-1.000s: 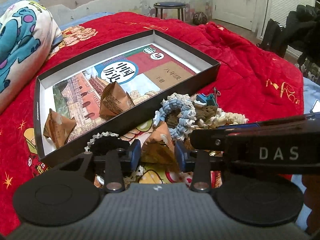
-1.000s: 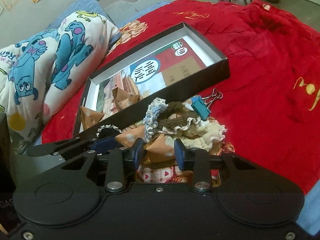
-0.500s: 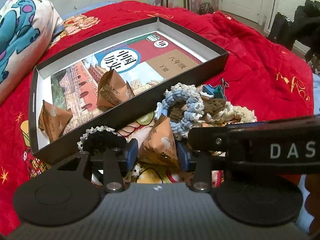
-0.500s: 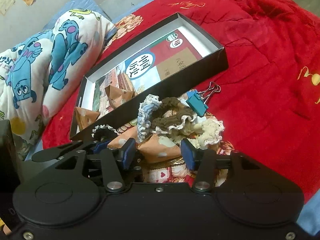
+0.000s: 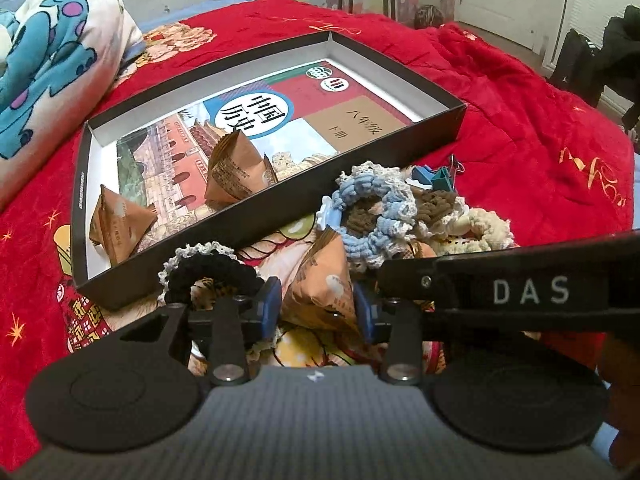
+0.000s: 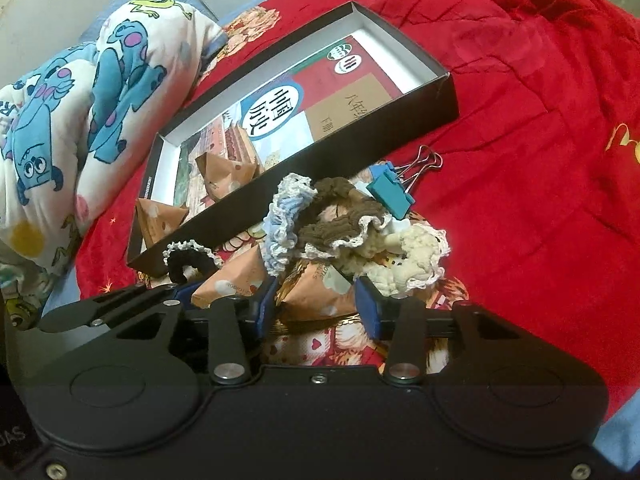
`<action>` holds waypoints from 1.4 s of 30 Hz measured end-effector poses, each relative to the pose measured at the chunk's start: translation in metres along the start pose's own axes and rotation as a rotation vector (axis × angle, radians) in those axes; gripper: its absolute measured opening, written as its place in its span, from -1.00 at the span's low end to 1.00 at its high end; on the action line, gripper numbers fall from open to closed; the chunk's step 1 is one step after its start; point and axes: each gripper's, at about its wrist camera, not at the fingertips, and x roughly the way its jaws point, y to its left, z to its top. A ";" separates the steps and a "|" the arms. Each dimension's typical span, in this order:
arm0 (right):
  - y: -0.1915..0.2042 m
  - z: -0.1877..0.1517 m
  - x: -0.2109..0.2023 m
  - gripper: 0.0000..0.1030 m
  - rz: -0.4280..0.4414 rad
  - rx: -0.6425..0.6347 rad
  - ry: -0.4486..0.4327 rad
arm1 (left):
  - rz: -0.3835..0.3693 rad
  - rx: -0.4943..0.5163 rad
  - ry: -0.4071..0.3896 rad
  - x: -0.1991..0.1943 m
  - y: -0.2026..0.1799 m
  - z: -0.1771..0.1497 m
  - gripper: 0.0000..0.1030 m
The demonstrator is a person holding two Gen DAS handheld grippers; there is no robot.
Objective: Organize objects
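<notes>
The red bed quilt (image 5: 500, 92) carries everything, and the black box (image 5: 436, 128) lies on it as it did a second ago, at twelve o'clock from both tongs, with the history textbook (image 5: 280, 120) flat inside and two brown snack packets (image 5: 236, 172) on top of the book. The loose pile against the box's near wall is also unchanged: the blue scrunchie (image 5: 372, 220), the brown scrunchie (image 6: 340, 232), the cream scrunchie (image 6: 408, 252), the black scrunchie (image 5: 212, 272) at ten o'clock and the blue binder clip (image 6: 390, 194) at one o'clock. What has changed is the grip. The left tongs (image 5: 316, 312) widened half a second ago and are now closing around a brown packet (image 5: 324, 292) that sits between the pads; the right tongs (image 6: 316, 304) did the same and are closing on a second brown packet (image 6: 320, 288). Neither packet has left the pile, so I judge both are about to be lifted into the box.
</notes>
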 end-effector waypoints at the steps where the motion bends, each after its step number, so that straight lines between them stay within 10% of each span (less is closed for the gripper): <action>1: 0.001 0.000 0.000 -0.22 -0.002 -0.002 -0.001 | 0.004 -0.001 0.000 0.000 -0.001 0.000 -0.14; 42: -0.005 -0.002 -0.010 -0.39 0.027 0.084 -0.034 | 0.074 -0.082 0.005 -0.005 -0.012 0.000 -0.18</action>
